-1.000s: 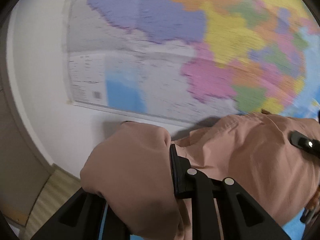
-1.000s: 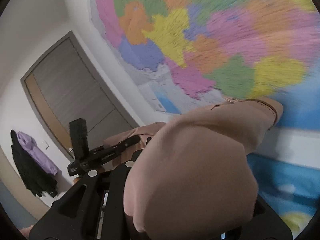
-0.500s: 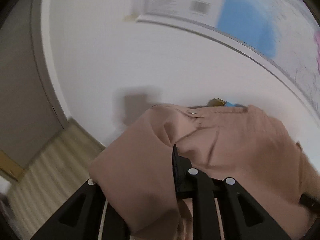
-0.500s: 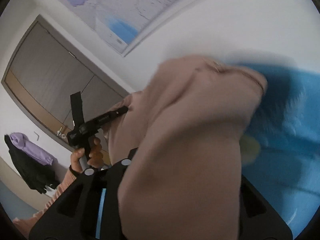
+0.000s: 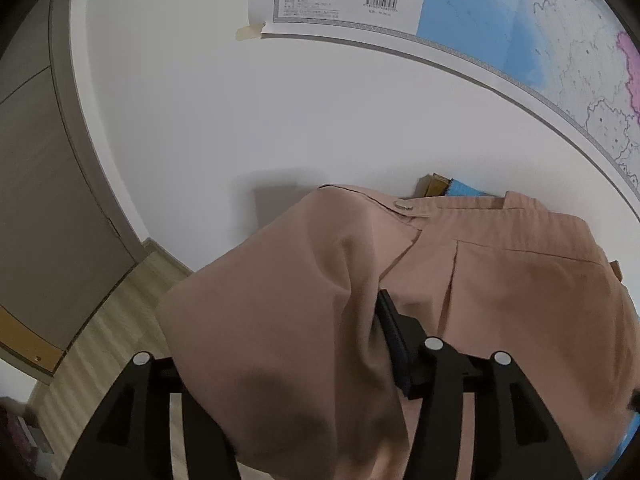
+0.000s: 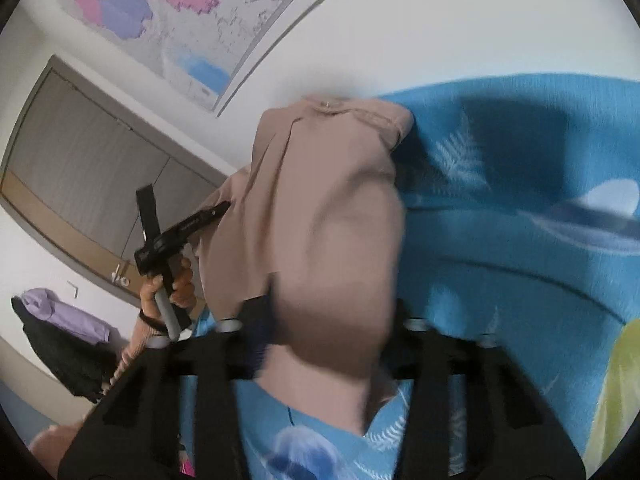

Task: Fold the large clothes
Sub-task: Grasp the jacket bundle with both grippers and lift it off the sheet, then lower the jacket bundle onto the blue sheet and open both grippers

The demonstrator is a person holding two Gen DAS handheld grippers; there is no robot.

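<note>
1. The pink-tan trousers [image 5: 480, 280] lie with the buttoned waistband [image 5: 412, 209] at their far edge, close to the white wall [image 5: 240, 120]; a small shadowed strip of wall shows just past it.
2. In the right wrist view the trousers [image 6: 328, 200] rest on a blue leaf-print bedsheet [image 6: 520, 240], which stretches bare to the right and towards the wall.
3. To the left of the cloth in the left wrist view, pale wood flooring [image 5: 120, 320] and a grey-brown door [image 5: 40, 200] are visible. A map [image 5: 520, 20] hangs above.
4. The left gripper [image 5: 280, 360] has just been opening: cloth is draped over and between its fingers, the right finger [image 5: 394, 328] shows bare beside a fold, and whether the pads press on the cloth cannot be told.
5. The right gripper [image 6: 328, 332] has just been closing; a thick blurred bunch of the trousers fills its gap, and the jaws appear clamped on it.
6. The person's hand [image 6: 172, 284] holds the left gripper's handle at the trousers' left edge.
</note>
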